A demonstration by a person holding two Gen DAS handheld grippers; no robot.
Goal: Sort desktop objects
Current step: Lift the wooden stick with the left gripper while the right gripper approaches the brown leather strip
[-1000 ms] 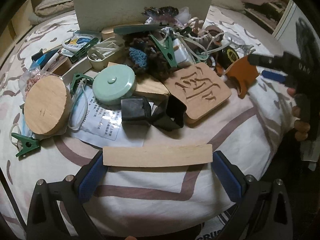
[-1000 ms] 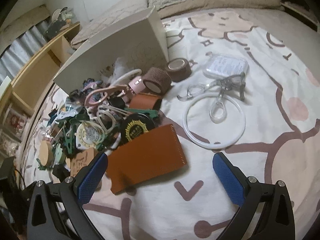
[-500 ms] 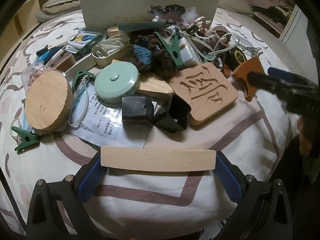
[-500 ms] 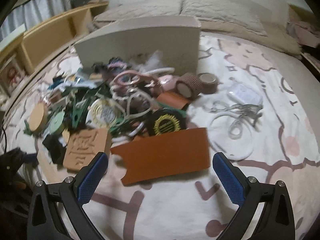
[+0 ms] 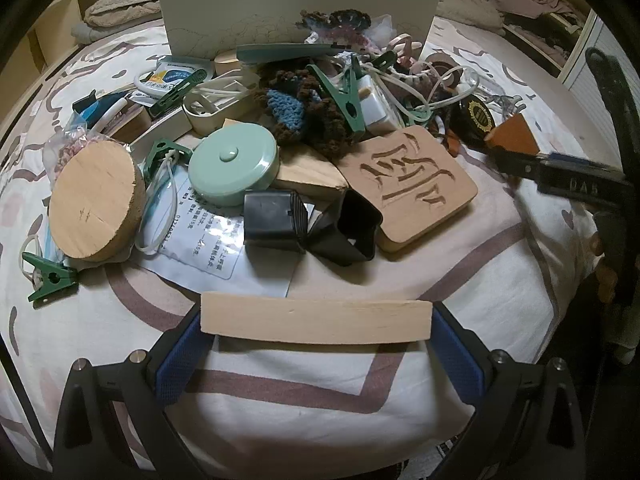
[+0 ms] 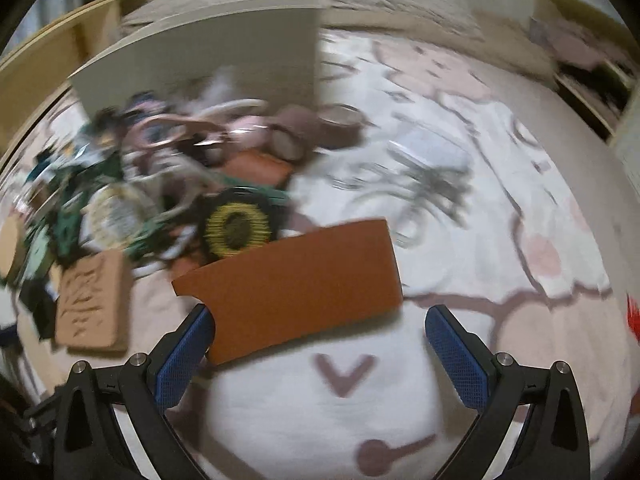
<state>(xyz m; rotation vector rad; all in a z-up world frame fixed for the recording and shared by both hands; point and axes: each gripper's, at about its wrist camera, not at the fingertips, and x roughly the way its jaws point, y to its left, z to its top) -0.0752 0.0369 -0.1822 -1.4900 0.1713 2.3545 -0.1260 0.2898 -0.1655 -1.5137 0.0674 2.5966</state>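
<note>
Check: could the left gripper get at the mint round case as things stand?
Probably not yet. The left gripper is shut on the wood strip, so its jaws are occupied. The mint case lies uncovered on top of the pile, beyond the black holders.

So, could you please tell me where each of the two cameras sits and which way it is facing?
Left wrist: sits on the left gripper, looking across the bed at the pile; its fingers clamp a wooden strip, and the right gripper shows at the right edge.
Right wrist: sits on the right gripper, facing the pile from the other side, blurred; an orange leather piece lies between its fingers.
Shared: the carved wooden tile, the white board and the orange leather piece.
</note>
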